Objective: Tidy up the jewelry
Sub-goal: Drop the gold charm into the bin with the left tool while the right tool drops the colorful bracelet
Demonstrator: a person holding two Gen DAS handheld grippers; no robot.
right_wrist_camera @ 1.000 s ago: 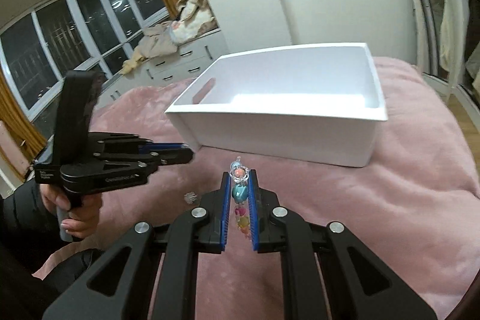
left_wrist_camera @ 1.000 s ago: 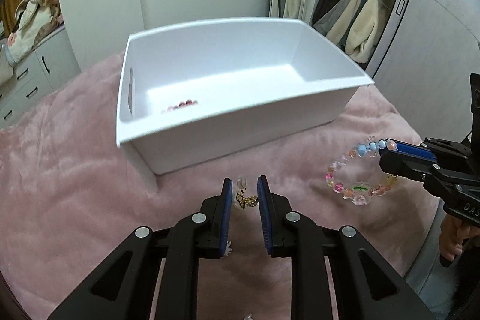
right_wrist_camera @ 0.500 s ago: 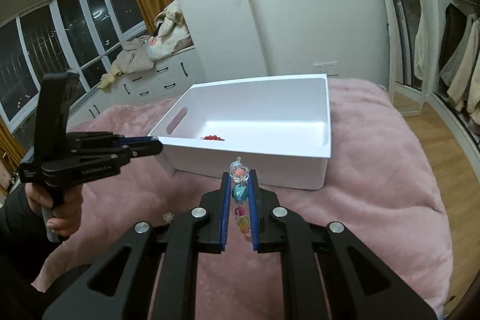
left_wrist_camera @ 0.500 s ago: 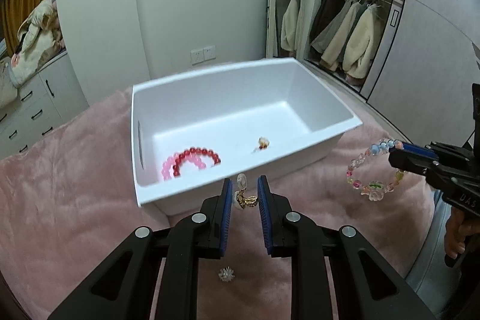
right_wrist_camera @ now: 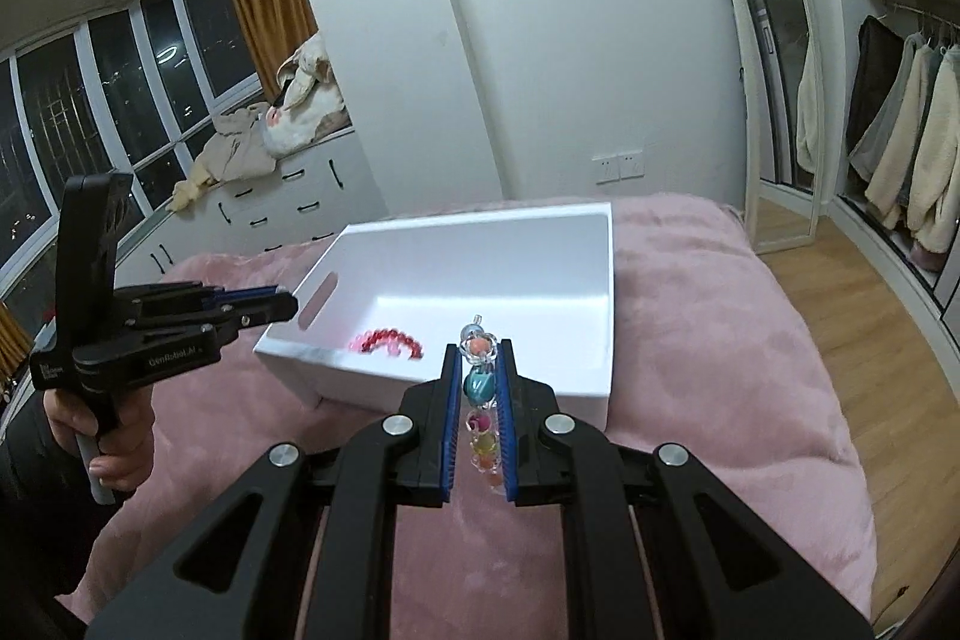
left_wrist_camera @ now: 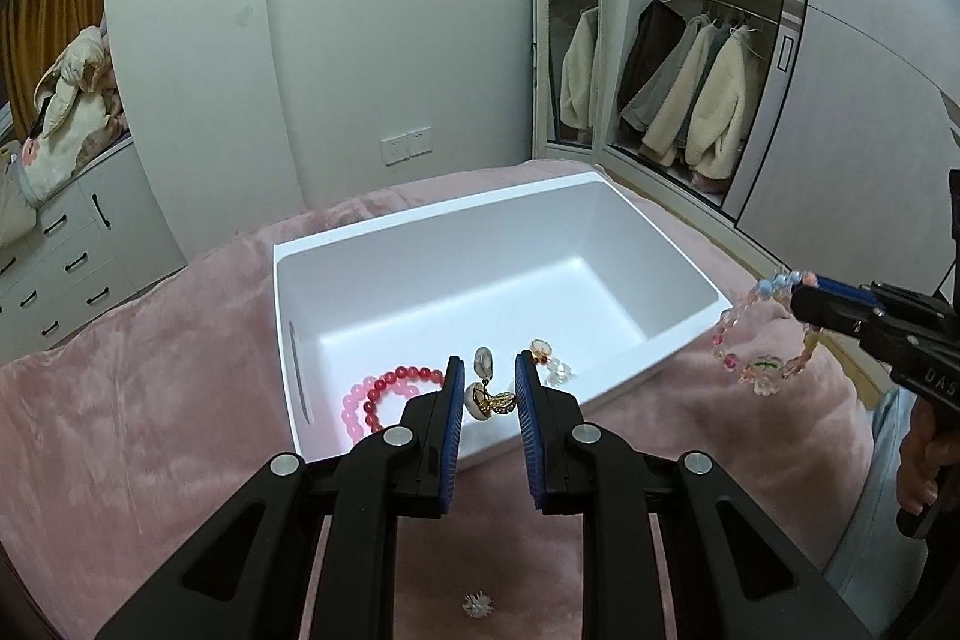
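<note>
I have the left hand-held gripper [left_wrist_camera: 487, 400] clamped on a gold earring [left_wrist_camera: 489, 400] just short of the white bin [left_wrist_camera: 420, 244] and the right hand-held gripper [right_wrist_camera: 480, 388] clamped on a beaded bracelet [right_wrist_camera: 480, 388] beside it, both held high enough to clear its rim, with a red bracelet [left_wrist_camera: 384, 388] already inside.

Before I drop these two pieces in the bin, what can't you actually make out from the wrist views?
- Left wrist view: the near corner of the white bin and part of the red bead bracelet sit behind the left gripper.
- Same view: the small piece on the pink blanket is too small to identify.
- Right wrist view: the lower loop of the beaded bracelet is hidden by the right gripper.
</note>
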